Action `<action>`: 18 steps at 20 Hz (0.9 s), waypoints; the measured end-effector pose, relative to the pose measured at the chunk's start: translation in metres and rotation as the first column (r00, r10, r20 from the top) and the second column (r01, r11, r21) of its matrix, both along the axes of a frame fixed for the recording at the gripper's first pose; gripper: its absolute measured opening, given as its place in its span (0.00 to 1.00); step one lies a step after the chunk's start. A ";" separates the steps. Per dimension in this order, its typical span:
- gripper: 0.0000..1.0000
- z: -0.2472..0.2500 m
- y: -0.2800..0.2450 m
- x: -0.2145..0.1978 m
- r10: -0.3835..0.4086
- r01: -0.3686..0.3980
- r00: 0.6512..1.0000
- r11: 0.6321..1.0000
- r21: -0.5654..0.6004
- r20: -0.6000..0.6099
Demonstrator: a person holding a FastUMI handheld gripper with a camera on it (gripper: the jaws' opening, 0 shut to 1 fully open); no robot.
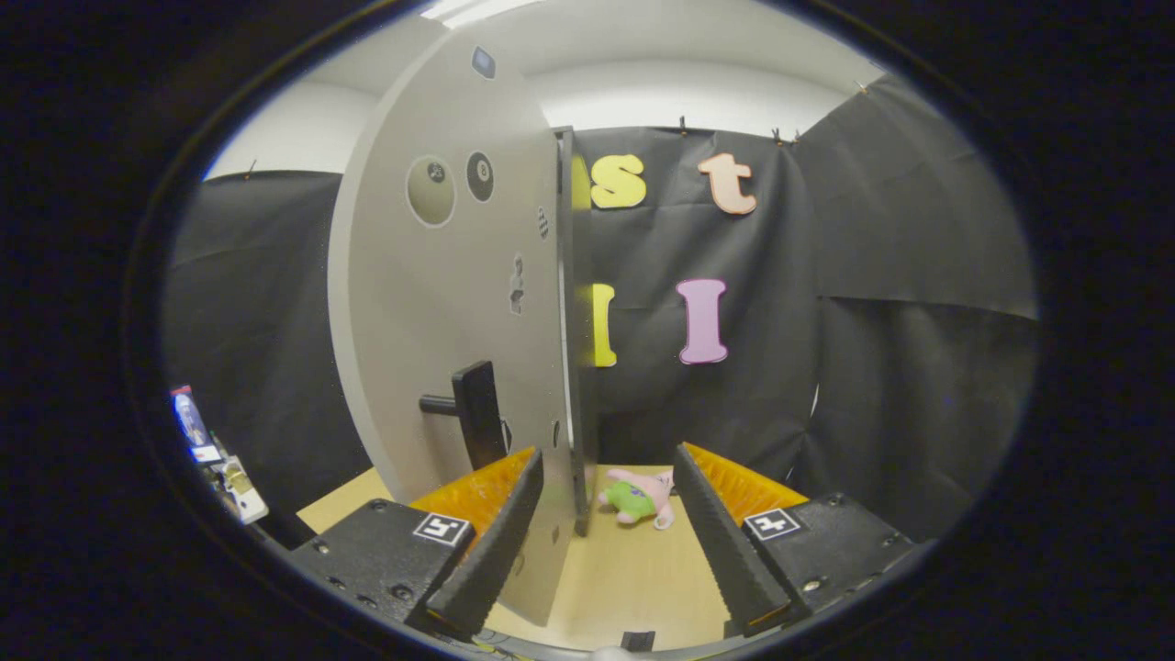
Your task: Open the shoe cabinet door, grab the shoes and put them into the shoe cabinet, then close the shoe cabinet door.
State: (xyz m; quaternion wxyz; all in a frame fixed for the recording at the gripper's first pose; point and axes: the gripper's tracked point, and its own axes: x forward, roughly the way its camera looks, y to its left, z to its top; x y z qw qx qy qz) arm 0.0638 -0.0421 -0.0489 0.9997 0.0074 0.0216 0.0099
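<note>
The gripper point(608, 477) gaped empty; the cabinet door point(459, 303) at eleven o'clock stood ajar, shoes not yet fetched.

The gripper point(606, 468) has ridged jaws on screwed mounting blocks, each bearing a square black-and-white marker.

spread fingers point(606, 477) flanking door point(459, 303) edge

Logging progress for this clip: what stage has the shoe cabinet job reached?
Done: the shoe cabinet door stands swung open, its edge between the fingers. In hand: nothing; the gripper is open, near the dark handle. Left: no shoes visible, so I can't tell whether they're stowed; closing remains. A plush toy lies beyond.
</note>
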 end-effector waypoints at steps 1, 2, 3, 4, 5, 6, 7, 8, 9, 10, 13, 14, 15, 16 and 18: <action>0.94 -0.001 0.004 0.000 0.000 0.000 1.000 1.000 -0.005 -0.006; 0.94 -0.001 0.009 0.000 0.000 0.000 1.000 1.000 -0.006 -0.005; 0.94 -0.001 0.016 -0.001 0.001 -0.001 1.000 1.000 -0.006 -0.009; 0.94 0.000 0.023 0.000 0.002 -0.002 1.000 1.000 -0.003 -0.008; 0.94 -0.001 0.029 0.000 0.003 -0.003 1.000 1.000 0.000 -0.011; 0.94 -0.001 0.037 0.000 0.002 -0.002 1.000 1.000 0.002 -0.012; 0.94 -0.001 0.044 0.001 0.001 -0.001 1.000 1.000 0.003 -0.012; 0.94 0.000 0.052 0.001 -0.001 0.001 1.000 1.000 0.004 -0.013; 0.94 0.000 0.061 0.002 -0.003 0.004 1.000 1.000 0.006 -0.014; 0.94 0.000 0.069 0.003 -0.004 0.005 1.000 1.000 0.007 -0.016; 0.94 0.001 0.098 0.009 -0.007 0.007 1.000 1.000 0.010 -0.015; 0.94 0.001 0.108 0.012 -0.010 0.010 1.000 1.000 0.009 -0.015; 0.94 0.000 0.117 0.016 -0.015 0.015 1.000 1.000 0.007 -0.016; 0.94 -0.002 0.127 0.020 -0.019 0.020 1.000 1.000 0.006 -0.020; 0.94 0.000 0.146 0.032 -0.018 0.018 1.000 1.000 0.013 -0.019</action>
